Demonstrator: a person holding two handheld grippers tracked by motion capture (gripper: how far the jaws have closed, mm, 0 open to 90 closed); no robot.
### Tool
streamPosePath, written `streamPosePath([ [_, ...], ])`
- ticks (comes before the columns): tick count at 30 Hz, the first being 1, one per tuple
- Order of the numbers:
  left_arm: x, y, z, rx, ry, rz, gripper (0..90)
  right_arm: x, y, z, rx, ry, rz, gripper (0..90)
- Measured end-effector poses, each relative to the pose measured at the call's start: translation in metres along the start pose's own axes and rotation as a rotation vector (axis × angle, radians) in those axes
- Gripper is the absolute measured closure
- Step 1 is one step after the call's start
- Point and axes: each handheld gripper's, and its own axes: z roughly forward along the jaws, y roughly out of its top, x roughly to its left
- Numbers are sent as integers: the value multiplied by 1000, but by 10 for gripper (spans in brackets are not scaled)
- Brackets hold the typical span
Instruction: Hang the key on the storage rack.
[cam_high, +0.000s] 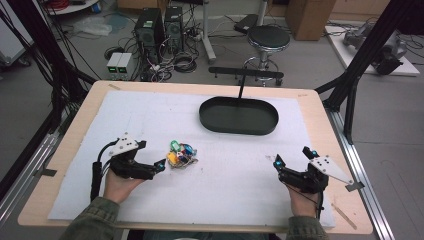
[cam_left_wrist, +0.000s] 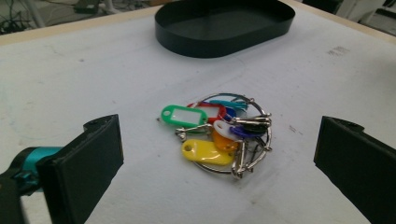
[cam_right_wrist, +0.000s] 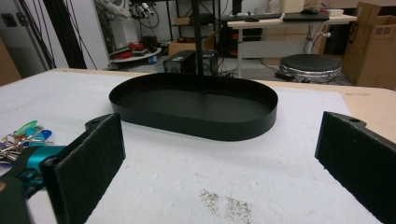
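Down at the near edge, two hands come in over the white foam mat (cam_high: 150, 200) that covers the pale wooden table (cam_high: 70, 145). The left gripper (cam_high: 159, 165) sits low on the mat, jaws spread wide and holding nothing, and just beyond its tips lies the bunch of coloured plastic key tags on metal rings (cam_left_wrist: 219, 135) – green, yellow, orange, red and blue tags heaped together, resting on the mat and framed between the two black jaws in the left gripper view. Over on the right, the right gripper (cam_high: 292, 158) is released too, jaws wide apart, well clear of the keys. Farther back sits the black oval metal tray (cam_high: 239, 116), empty. Beyond the table, a round black stool (cam_high: 268, 38) stands on the floor
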Motion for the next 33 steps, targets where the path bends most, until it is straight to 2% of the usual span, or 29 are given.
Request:
streamPosePath([
  [7,-10,-1,17,82,-29,52,18,1,0,1,7,0,-1,4],
  [11,-11,-2,31,161,-43,101,18,1,-1,2,12,4,-6,4],
  [19,-12,2,39,166,-52,95,18,2,-1,3,16,4,-13,5],
  [21,-13,2,41,189,-48,95,19,2,-1,3,16,5,-13,4],
  [26,-14,6,48,183,-70,84,83,2,-2,4,21,7,-17,4],
  [33,-13,6,59,196,-91,105,156,2,-2,3,17,6,-15,4],
])
